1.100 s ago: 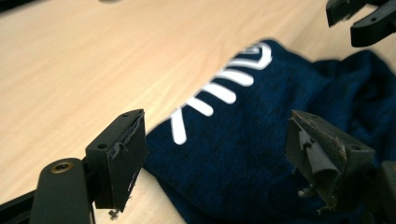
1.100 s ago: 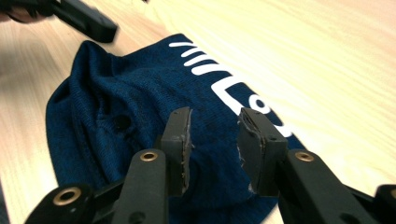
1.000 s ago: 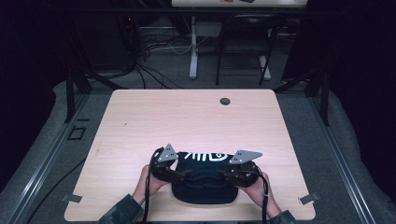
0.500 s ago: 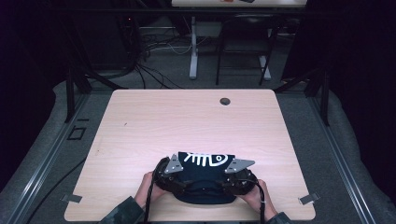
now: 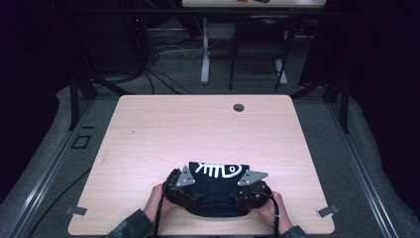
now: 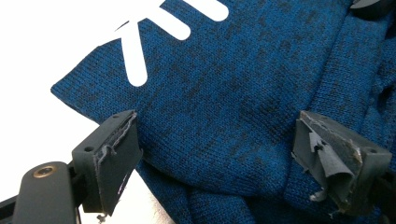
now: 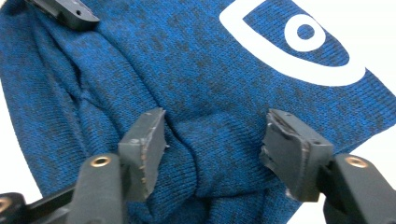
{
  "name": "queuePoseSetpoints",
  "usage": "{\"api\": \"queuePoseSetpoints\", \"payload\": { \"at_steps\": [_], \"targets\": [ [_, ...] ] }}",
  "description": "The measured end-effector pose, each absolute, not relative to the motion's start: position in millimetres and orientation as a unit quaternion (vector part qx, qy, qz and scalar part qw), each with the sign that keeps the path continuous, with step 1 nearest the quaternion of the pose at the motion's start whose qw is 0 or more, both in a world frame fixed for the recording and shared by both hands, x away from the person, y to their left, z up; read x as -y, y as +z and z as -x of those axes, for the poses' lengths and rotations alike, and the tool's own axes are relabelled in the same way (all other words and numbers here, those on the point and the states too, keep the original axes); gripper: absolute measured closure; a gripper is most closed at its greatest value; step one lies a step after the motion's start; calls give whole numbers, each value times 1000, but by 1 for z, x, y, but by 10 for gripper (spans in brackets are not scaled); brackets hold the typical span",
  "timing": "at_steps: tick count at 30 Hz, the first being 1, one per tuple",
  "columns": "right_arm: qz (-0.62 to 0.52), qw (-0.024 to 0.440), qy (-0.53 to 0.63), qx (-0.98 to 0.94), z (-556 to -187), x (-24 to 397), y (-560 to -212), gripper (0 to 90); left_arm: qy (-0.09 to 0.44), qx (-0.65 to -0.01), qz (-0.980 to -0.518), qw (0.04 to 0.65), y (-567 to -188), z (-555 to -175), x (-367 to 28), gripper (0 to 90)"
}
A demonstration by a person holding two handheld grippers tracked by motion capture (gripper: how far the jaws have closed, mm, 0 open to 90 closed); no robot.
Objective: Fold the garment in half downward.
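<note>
Left gripper (image 5: 190,191) fingers (image 6: 114,158) spread wide, just opened a little further, blue knit sweater (image 5: 218,191) lying between them, pads off the cloth. Right gripper (image 5: 247,191) fingers (image 7: 144,149) about half apart, just opening, a fold of the same sweater bunched between them, pads not pressing on it. Sweater folded, white fish-skeleton print (image 5: 218,170) on top, resting on the light wooden surface (image 5: 198,129) at its near edge, between both hands.

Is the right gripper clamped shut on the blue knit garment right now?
No, the right gripper stands open over the blue knit garment, jaws just opening, fabric between them.
</note>
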State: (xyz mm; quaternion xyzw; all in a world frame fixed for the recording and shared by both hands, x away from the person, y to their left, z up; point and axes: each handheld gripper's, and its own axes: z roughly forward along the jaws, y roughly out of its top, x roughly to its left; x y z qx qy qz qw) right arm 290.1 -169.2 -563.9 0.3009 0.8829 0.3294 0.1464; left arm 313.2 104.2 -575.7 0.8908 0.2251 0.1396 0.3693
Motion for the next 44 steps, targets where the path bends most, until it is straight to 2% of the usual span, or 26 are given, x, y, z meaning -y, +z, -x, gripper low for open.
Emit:
{"api": "queuePoseSetpoints", "payload": {
  "at_steps": [5,15,17,18,20,22,23,29,35,44],
  "targets": [
    [-301,150,319,-886,-292,167,-565,310,123,-237,-890,370,-579,-318,-106,125],
    [-310,140,327,-882,-299,171,-570,231,124,-236,-891,369,-580,-318,-106,118],
    [-312,141,328,-880,-299,171,-571,202,126,-235,-890,370,-580,-317,-106,118],
    [-322,140,329,-877,-300,172,-572,159,127,-235,-890,370,-580,-317,-105,115],
    [-328,136,331,-874,-301,173,-573,145,134,-232,-890,370,-579,-316,-105,114],
    [-329,136,333,-873,-302,174,-574,125,141,-232,-889,370,-578,-315,-104,92],
    [-332,146,330,-872,-302,173,-573,86,143,-233,-888,371,-578,-315,-104,80],
    [-335,150,344,-864,-301,176,-567,40,129,-248,-878,388,-573,-318,-107,4],
    [-341,168,380,-843,-290,192,-544,28,154,-264,-854,421,-556,-315,-125,0],
    [-380,186,380,-822,-288,227,-540,34,177,-306,-840,411,-555,-324,-157,0]
  ]
}}
